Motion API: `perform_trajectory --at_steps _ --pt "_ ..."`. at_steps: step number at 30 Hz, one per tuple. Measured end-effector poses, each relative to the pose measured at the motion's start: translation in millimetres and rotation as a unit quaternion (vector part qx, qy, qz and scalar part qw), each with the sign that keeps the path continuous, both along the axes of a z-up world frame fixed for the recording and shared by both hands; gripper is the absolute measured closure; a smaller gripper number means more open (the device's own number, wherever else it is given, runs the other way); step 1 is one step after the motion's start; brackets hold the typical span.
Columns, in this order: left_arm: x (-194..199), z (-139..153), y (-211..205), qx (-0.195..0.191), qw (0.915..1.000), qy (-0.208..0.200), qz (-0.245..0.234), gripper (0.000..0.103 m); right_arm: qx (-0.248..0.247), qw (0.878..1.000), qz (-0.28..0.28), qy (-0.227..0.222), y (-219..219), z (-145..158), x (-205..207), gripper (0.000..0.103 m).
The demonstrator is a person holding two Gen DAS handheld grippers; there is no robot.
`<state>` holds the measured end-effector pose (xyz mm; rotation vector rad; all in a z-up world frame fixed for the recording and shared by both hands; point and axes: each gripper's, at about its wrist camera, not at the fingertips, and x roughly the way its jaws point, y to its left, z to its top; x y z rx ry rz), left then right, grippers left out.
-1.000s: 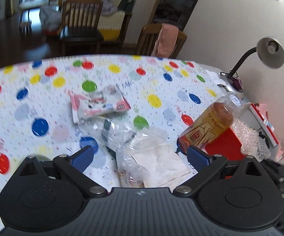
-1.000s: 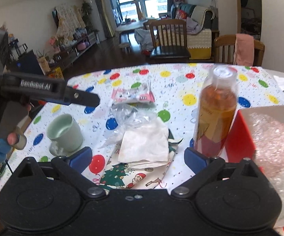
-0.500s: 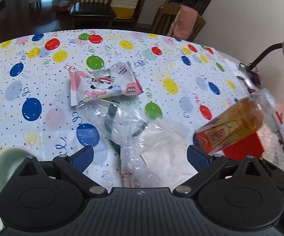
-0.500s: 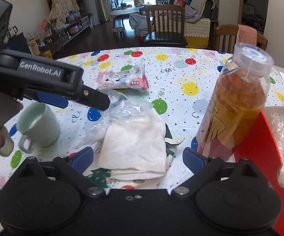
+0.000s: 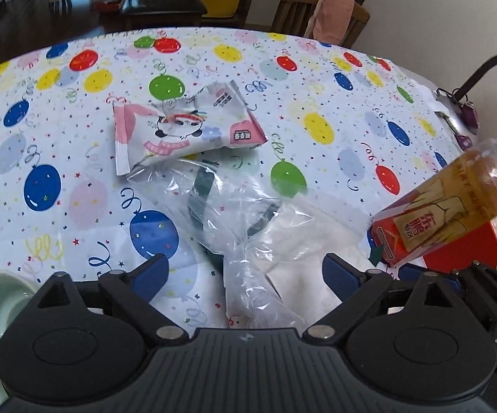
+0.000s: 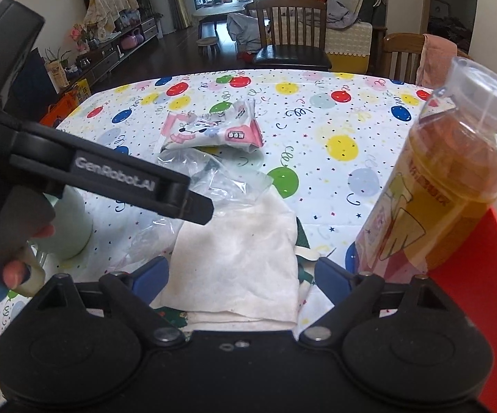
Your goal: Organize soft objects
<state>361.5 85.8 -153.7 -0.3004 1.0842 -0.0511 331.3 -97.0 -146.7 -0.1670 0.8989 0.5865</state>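
We are only at the start: nothing soft is sorted yet.

Around the white cloth [image 6: 245, 254], the clear bag [image 5: 234, 227] overlaps its far-left edge, the pink pack [image 5: 183, 127] lies just beyond, all loose on the desk [image 5: 317, 79]. Our left tongs [image 5: 245, 272] and right tongs [image 6: 240, 277] have just been narrowing, still released, straddling bag and cloth, gripping nothing.

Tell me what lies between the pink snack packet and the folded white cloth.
A crumpled clear plastic bag lies between the pink snack packet and the folded white cloth, overlapping the cloth's far edge; both wrist views show it.
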Motion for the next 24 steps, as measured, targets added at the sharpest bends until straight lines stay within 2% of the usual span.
perform_trajectory --at_steps 2,9,12,14,16,18,20,22,24 --pt "2.6 -4.3 3.5 -0.007 0.9999 0.006 0.008 0.018 -0.002 1.000 0.000 0.001 2.6 -0.8 1.0 0.016" --pt "6.8 -14.0 13.0 -0.036 0.9990 0.013 0.023 0.039 -0.009 1.000 0.001 0.003 7.0 -5.7 3.2 0.028" --pt "7.0 -14.7 16.7 -0.051 0.9981 0.014 0.031 0.051 -0.019 1.000 0.003 -0.001 8.7 -7.5 1.9 0.036" --pt "7.0 -15.0 18.6 -0.055 0.9979 0.014 0.032 0.061 -0.026 1.000 0.001 -0.004 9.6 -8.3 1.6 0.049" --pt "7.1 -15.1 19.6 -0.052 0.9980 0.014 0.033 0.067 -0.033 0.999 0.000 -0.005 9.7 -9.3 1.6 0.056" --pt "6.6 -15.5 21.9 -0.053 0.9976 0.018 0.039 0.068 -0.040 0.999 0.000 -0.005 9.6 -10.6 1.7 0.063" --pt "5.1 -14.8 24.5 -0.060 0.9972 0.016 0.043 0.070 -0.053 0.999 -0.003 -0.013 10.3 -11.7 1.2 0.079" --pt "3.3 -12.5 25.1 -0.053 0.9977 0.010 0.042 0.072 -0.061 0.998 -0.003 -0.018 10.4 -11.9 -0.1 0.087" --pt "0.7 -9.3 26.5 -0.048 0.9978 0.004 0.046 0.072 -0.064 0.998 -0.004 -0.023 9.6 -11.1 -0.8 0.101"
